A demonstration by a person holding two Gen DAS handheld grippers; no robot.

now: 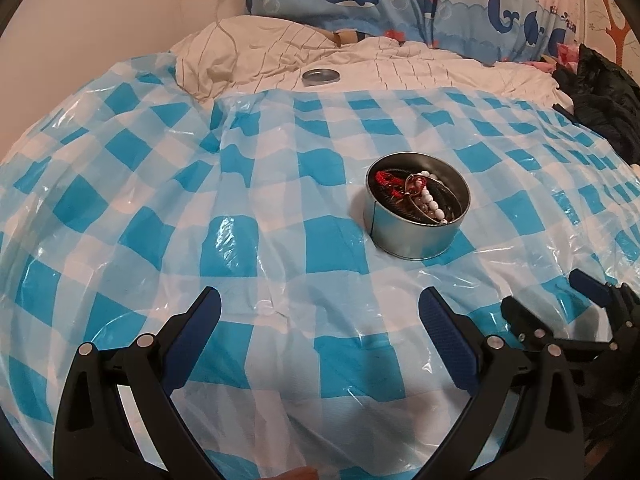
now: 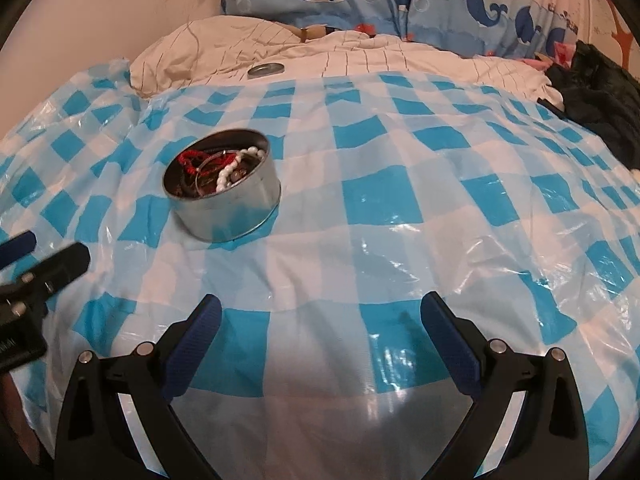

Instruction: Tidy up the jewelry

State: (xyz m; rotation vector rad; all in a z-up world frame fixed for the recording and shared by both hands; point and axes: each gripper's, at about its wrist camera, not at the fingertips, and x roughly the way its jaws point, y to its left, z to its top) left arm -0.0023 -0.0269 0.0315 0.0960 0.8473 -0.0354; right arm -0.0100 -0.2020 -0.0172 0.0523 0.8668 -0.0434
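Note:
A round metal tin (image 1: pixel 416 234) stands open on a blue-and-white checked plastic sheet (image 1: pixel 240 208). It holds a red cord bracelet (image 1: pixel 386 179), a white bead string (image 1: pixel 430 204) and metal bangles. In the right wrist view the tin (image 2: pixel 232 216) stands at the left. Its lid (image 1: pixel 321 77) lies far back on the white quilt; it also shows in the right wrist view (image 2: pixel 265 69). My left gripper (image 1: pixel 320 304) is open and empty, near side of the tin. My right gripper (image 2: pixel 321 312) is open and empty, right of the tin.
The sheet covers a bed with a white striped quilt (image 1: pixel 420 68). Whale-print bedding (image 1: pixel 400 0) lies at the back. Dark clothing (image 1: pixel 604 96) is piled at the right edge. The right gripper shows at the left wrist view's right (image 1: pixel 560 316).

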